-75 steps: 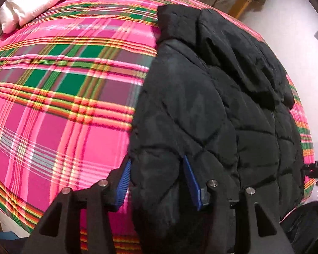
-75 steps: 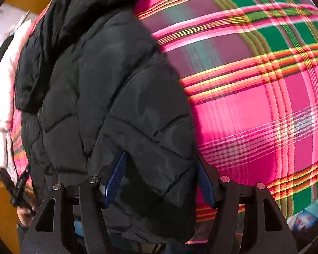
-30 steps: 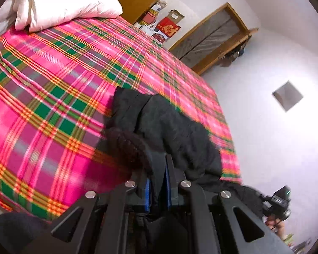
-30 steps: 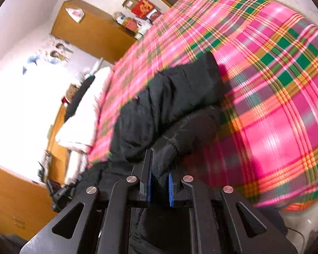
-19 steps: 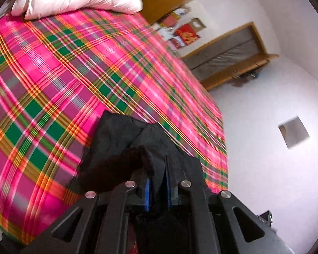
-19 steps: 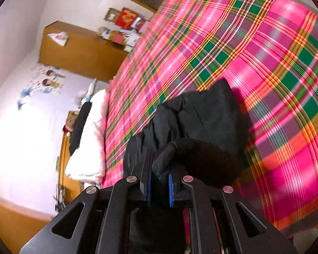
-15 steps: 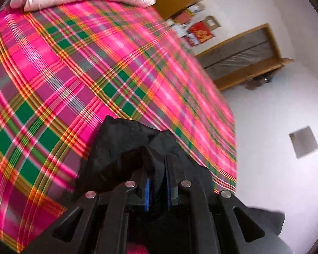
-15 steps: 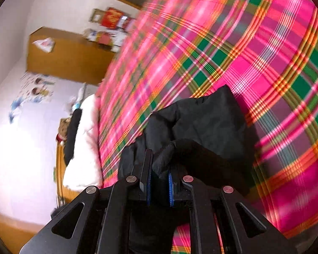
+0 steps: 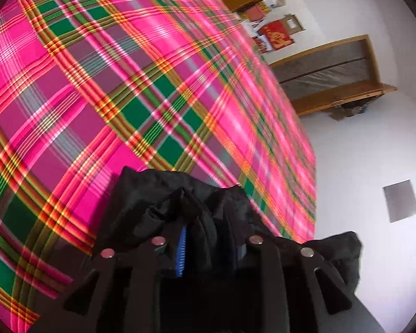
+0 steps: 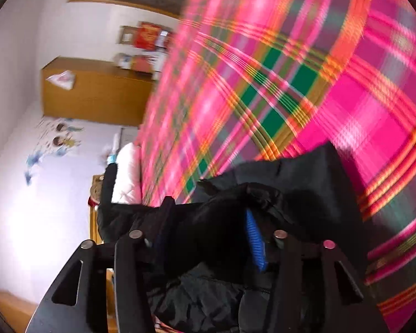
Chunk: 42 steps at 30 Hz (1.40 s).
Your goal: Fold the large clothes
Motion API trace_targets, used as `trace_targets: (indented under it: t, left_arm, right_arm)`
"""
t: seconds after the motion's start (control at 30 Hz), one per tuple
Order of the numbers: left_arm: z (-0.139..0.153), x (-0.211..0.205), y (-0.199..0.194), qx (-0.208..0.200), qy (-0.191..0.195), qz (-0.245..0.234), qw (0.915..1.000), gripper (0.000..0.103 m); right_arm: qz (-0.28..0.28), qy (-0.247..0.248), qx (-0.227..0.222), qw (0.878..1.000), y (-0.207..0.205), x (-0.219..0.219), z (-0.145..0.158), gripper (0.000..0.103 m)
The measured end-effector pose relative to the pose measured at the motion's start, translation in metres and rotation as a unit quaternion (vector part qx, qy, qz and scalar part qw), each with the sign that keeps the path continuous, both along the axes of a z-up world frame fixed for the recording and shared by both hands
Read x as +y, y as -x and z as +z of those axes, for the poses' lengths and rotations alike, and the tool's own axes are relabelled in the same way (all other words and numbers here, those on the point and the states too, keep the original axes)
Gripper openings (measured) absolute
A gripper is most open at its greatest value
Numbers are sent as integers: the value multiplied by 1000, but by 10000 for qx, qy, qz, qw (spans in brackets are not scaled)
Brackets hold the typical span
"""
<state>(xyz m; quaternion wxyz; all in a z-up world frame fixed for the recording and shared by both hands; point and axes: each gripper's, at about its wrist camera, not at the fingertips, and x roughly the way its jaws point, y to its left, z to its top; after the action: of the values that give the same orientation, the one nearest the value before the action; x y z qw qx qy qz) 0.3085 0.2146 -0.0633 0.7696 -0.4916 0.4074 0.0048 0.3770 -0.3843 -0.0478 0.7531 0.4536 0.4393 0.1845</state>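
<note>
A black quilted puffer jacket [image 9: 180, 202] lies bunched on the near part of a bed covered by a plaid bedspread [image 9: 111, 83], woven-looking, in pink, green, orange and grey bands. The jacket's shell is smooth and slightly glossy, gathered into soft rounded folds; a further lobe of it hangs past the bed edge at the right of the left wrist view.

Left gripper [image 9: 208, 245]: jaws opening, with a fold of jacket fabric between them. 1 ribbed blue pad [image 9: 182, 249] is exposed on its inner face, so the cloth no longer appears pinched there.

Right gripper [image 10: 208, 238]: jaws opening and standing wide, jacket [image 10: 305, 194] fabric heaped between them. Its ribbed blue pad [image 10: 254, 244] is bare along most of its length and stands clear of the cloth.

A white puffy pillow [image 10: 127, 174] sits at the head of the bed. Behind it stands an orange-brown wooden cabinet [image 10: 97, 97]. A red poster [image 9: 277, 37] with gold characters hangs on the white wall; motion blur makes the writing unreadable. A wood-framed dark panel [image 9: 327, 69], possibly a window or a headboard, lines the far wall. Cartoon wall stickers [image 10: 55, 138] mark the wall in the right wrist view.
</note>
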Motion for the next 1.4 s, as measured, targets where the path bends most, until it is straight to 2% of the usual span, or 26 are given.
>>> trace_targets:
  t: [0.13, 0.3, 0.33, 0.43, 0.47, 0.5, 0.57, 0.6, 0.67, 0.73, 0.83, 0.93, 0.97, 1.0, 1.03, 1.07, 1.17, 1.2, 1.23, 1.3, 1.4]
  left_arm:
    - [10, 6, 7, -326, 277, 57, 9991, 47]
    - [22, 11, 16, -578, 204, 32, 9981, 56]
    - [25, 13, 20, -640, 176, 26, 9978, 58]
    - [32, 21, 35, -896, 33, 61, 9960, 66]
    - [34, 25, 40, -951, -111, 137, 9953, 66]
    - [36, 28, 43, -975, -254, 193, 9947, 66]
    - [34, 32, 44, -887, -434, 172, 9950, 66]
    - [32, 30, 43, -831, -518, 84, 9952, 66]
    - [28, 22, 40, -727, -797, -170, 9940, 66]
    - [17, 12, 37, -580, -959, -516, 9924, 66]
    - [-3, -1, 33, -255, -1128, -804, 9900, 66]
    - [-17, -6, 32, -95, -1229, -842, 9888, 66]
    - [-18, -8, 31, -100, -1270, -869, 9880, 66]
    - [-16, -11, 30, -112, -1374, -893, 9864, 64]
    - [-13, -14, 30, -160, -1493, -930, 9843, 57]
    - [-10, -18, 28, -198, -1641, -1024, 9809, 54]
    - [-5, -31, 22, -124, -1946, -1286, 9723, 46]
    - [-3, -32, 23, -129, -2021, -1303, 9706, 40]
    - [0, -33, 24, -167, -2117, -1302, 9685, 33]
    - [4, -36, 25, -234, -2360, -1207, 9640, 27]
    - [-10, -38, 17, -230, -2472, -1135, 9620, 27]
  right_arm:
    - [114, 360, -306, 9988, 10, 7, 12, 54]
    - [84, 567, -112, 9983, -4, 17, 2, 54]
    - [44, 426, -78, 9991, -6, 17, -1, 55]
    - [-183, -724, -67, 9972, -2, 1, -12, 72]
    - [-275, -957, 4, 9950, 0, -5, -17, 73]
    - [-276, -891, 20, 9956, 1, -7, -17, 73]
    - [-280, -112, -90, 9995, 5, -5, -5, 73]
    - [-238, 286, -282, 9989, 10, -2, 4, 73]
    - [34, 727, -723, 9947, 21, 10, 20, 73]
    - [262, 1230, -837, 9885, 29, 21, 24, 73]
    - [514, 1903, -726, 9777, 38, 32, 12, 73]
    - [643, 2287, -473, 9702, 42, 37, -7, 73]
    - [658, 2371, -440, 9682, 42, 39, -9, 70]
    - [651, 2431, -469, 9667, 43, 38, -9, 62]
    - [636, 2509, -514, 9646, 43, 39, -7, 39]
    - [636, 2621, -578, 9612, 43, 42, -3, 30]
    - [721, 2800, -579, 9555, 41, 49, -1, 25]
    - [705, 2836, -585, 9546, 41, 50, -1, 25]
    - [690, 2901, -591, 9527, 41, 51, 0, 20]
    - [611, 3044, -613, 9486, 40, 52, 1, 14]
    - [501, 2987, -426, 9521, 29, 48, -16, 12]
